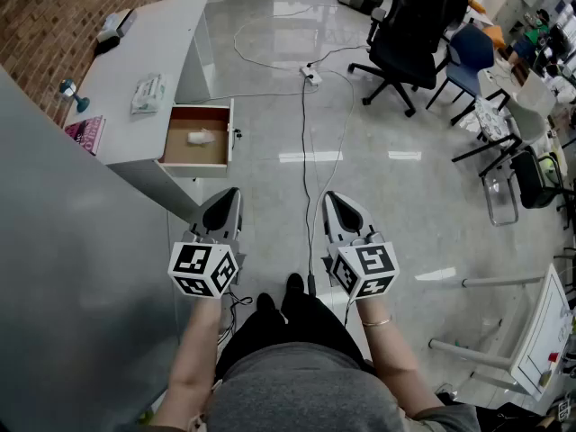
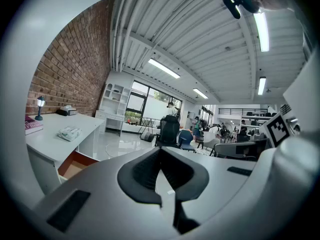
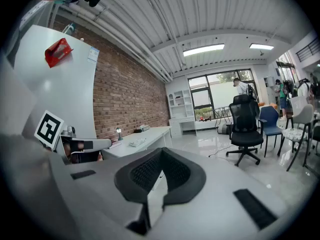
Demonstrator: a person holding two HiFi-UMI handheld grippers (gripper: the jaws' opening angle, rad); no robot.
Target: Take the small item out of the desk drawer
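While the person stands back from the white worktop (image 1: 157, 43), the left hand-held gripper (image 1: 227, 193) and the right hand-held gripper (image 1: 334, 196) hover side by side over the glossy grey floor (image 1: 396, 205), each with jaws pressed together on nothing. Well ahead of the left one, the brown-lined white desk drawer (image 1: 180, 156) stands pulled out. The small crumpled white item (image 1: 202, 137) lies inside, near its middle. On the worktop: white soft packet (image 1: 148, 94), pink book (image 1: 85, 134), small teal lamp (image 1: 72, 94). A black office chair (image 1: 414, 34) stands off to the right.
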